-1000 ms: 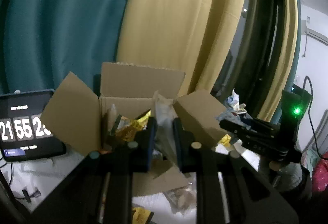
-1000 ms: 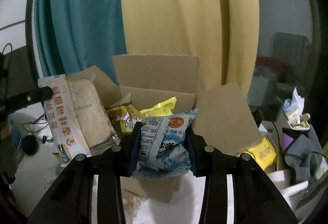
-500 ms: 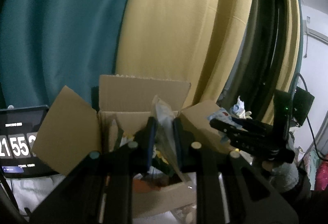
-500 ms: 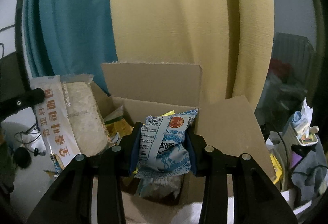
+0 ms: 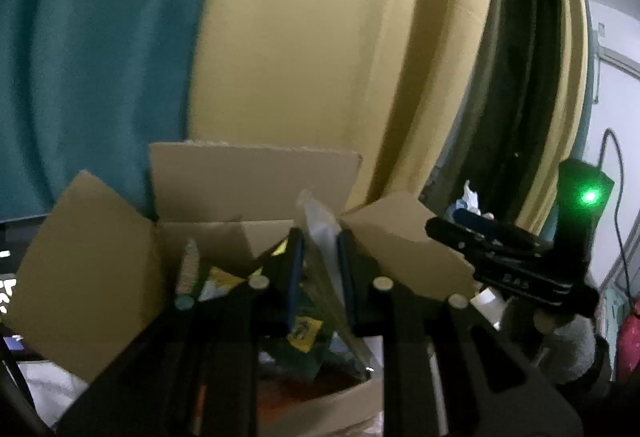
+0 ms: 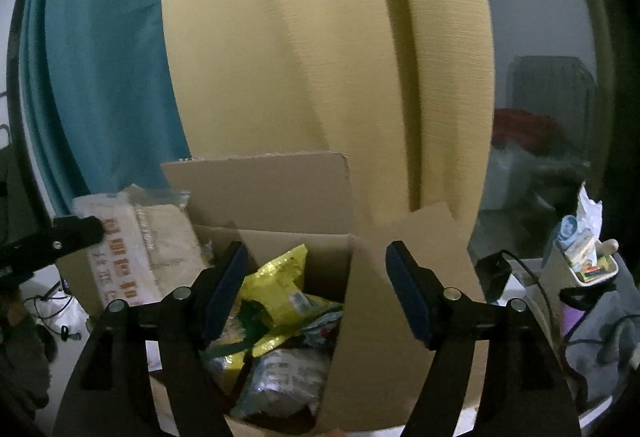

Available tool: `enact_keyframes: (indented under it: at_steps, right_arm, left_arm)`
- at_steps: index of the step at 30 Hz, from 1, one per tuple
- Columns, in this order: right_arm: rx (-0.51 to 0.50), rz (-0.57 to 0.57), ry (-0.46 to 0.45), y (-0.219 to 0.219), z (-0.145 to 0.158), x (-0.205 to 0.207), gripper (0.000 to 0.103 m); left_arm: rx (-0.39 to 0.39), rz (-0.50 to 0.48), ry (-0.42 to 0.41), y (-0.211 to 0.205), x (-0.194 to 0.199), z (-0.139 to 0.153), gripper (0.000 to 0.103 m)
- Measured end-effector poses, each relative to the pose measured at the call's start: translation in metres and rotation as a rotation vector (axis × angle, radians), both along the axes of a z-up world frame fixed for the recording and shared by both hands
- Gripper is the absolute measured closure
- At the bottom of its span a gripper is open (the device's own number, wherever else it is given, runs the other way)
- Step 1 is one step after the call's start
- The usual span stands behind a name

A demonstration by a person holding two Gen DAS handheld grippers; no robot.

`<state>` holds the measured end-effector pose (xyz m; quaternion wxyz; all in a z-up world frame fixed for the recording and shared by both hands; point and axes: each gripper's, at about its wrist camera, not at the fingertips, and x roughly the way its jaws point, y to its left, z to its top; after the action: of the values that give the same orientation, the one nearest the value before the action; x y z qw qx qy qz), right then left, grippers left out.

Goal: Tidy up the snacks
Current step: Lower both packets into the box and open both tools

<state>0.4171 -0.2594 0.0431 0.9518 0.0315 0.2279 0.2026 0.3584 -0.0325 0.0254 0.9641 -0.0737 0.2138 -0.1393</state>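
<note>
An open cardboard box (image 6: 280, 193) holds several snack packs, among them a yellow bag (image 6: 280, 289) and a blue-and-white pack (image 6: 288, 377). My right gripper (image 6: 316, 277) is open and empty above the box. It also shows at the right of the left wrist view (image 5: 448, 229). My left gripper (image 5: 318, 241) is shut on a clear-wrapped snack pack (image 5: 320, 233), held over the box (image 5: 248, 177). In the right wrist view that pack (image 6: 140, 249) shows at the box's left side, with a left fingertip (image 6: 80, 233) on it.
Teal (image 6: 100, 77) and yellow (image 6: 320, 57) curtains hang behind the box. A small tray of items (image 6: 588, 261) and cables sit at the right. A dark screen (image 5: 8, 277) stands left of the box.
My right gripper has opened and let go of the blue-and-white pack, which now lies in the box. Both grippers have moved closer over the box.
</note>
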Motion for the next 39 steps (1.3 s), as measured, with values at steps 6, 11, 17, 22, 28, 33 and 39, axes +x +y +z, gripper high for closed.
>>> enact_keyframes:
  at_steps: [6,11,17,22,28,33,39]
  right_arm:
    - [0.001,-0.030,-0.007,-0.024,0.005,-0.007,0.028]
    - [0.002,-0.064,-0.011,-0.047,0.006,-0.015,0.029]
    - [0.009,-0.073,-0.005,-0.056,0.006,-0.025,0.028]
    - [0.011,-0.055,0.013,-0.051,0.000,-0.037,0.028]
    - [0.010,-0.036,0.031,-0.039,-0.004,-0.058,0.028]
    - [-0.001,-0.023,0.032,-0.028,-0.001,-0.079,0.028]
    - [-0.005,-0.016,0.034,-0.018,0.002,-0.103,0.028]
  left_arm:
    - [0.047,-0.077,0.060,-0.038,0.032,-0.010,0.085]
    - [0.147,-0.072,0.158,-0.066,0.055,-0.029,0.063]
    - [0.148,-0.050,0.155,-0.061,0.046,-0.028,0.028]
    - [0.154,-0.023,0.130,-0.051,0.026,-0.017,0.027]
    - [0.145,-0.025,0.108,-0.046,-0.005,-0.007,0.026]
    - [0.128,-0.027,0.084,-0.039,-0.030,-0.003,0.024]
    - [0.108,-0.036,0.068,-0.031,-0.060,0.000,0.022]
